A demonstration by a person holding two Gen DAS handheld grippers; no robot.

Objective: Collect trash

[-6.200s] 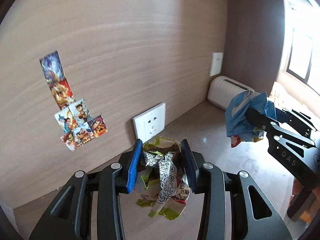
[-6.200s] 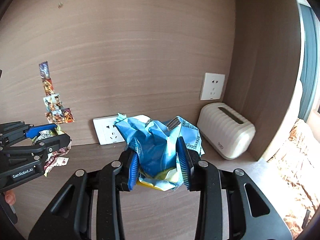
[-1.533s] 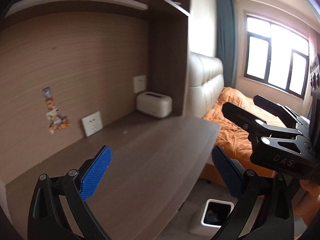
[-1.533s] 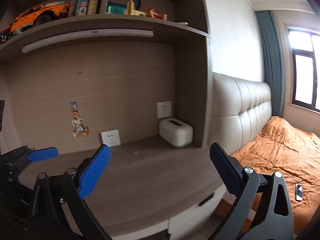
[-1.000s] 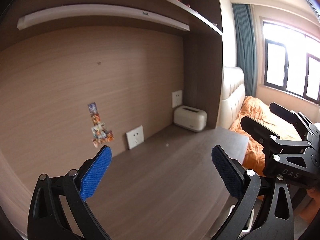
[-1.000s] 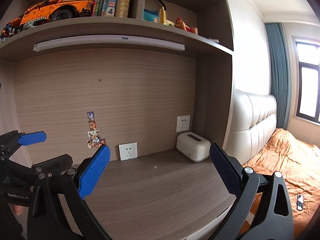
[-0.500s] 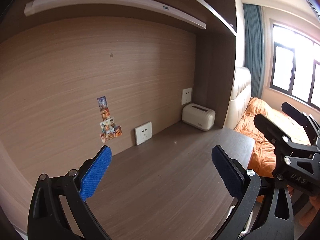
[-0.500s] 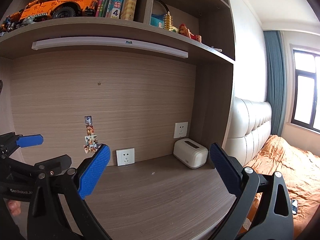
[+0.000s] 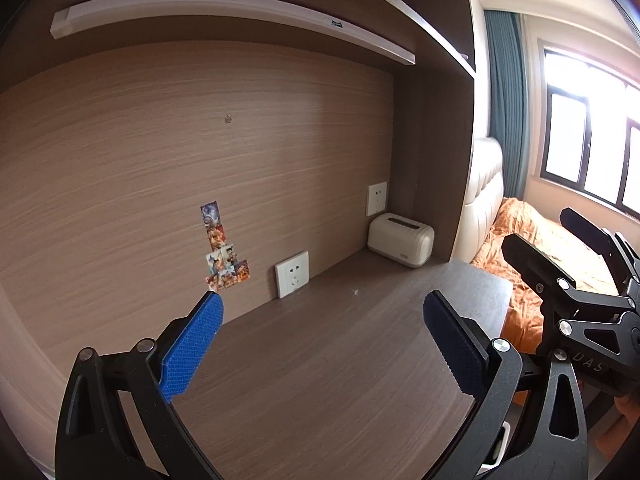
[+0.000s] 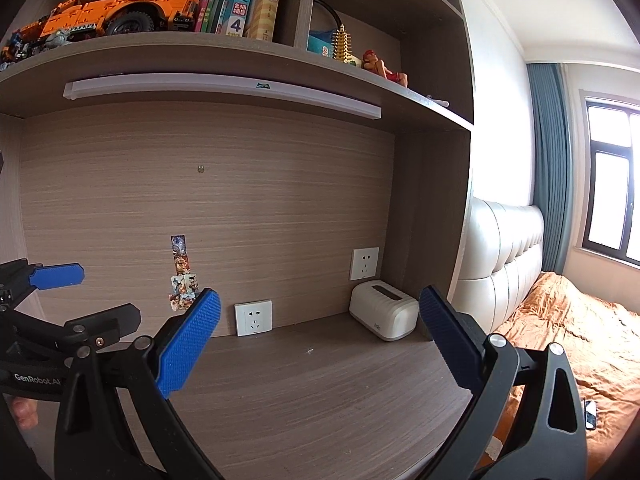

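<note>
No wrapper or other trash shows in either view. My left gripper (image 9: 322, 308) is open wide above the brown desk top (image 9: 340, 380), with nothing between its blue pads (image 9: 192, 344). My right gripper (image 10: 319, 296) is also open and empty, facing the back wall over the desk top (image 10: 320, 392). Each gripper shows in the other's view: the right gripper (image 9: 535, 227) at the right edge, the left gripper (image 10: 110, 294) at the left edge. A tiny pale speck (image 9: 355, 291) lies on the desk. A white sliver of the bin (image 9: 505, 434) peeks out behind my left gripper's right finger.
A cream box (image 10: 384, 316) stands at the desk's back right corner beside two wall sockets (image 10: 253, 317). Stickers (image 10: 182, 280) are on the wall panel. Above is a shelf (image 10: 224, 56) with books and an orange toy truck. A bed with an orange sheet (image 10: 568, 340) lies to the right.
About six seconds ago each gripper was shut on a crumpled wrapper; now both are open and empty. Over the last second both views have swung from the bin to the desk wall.
</note>
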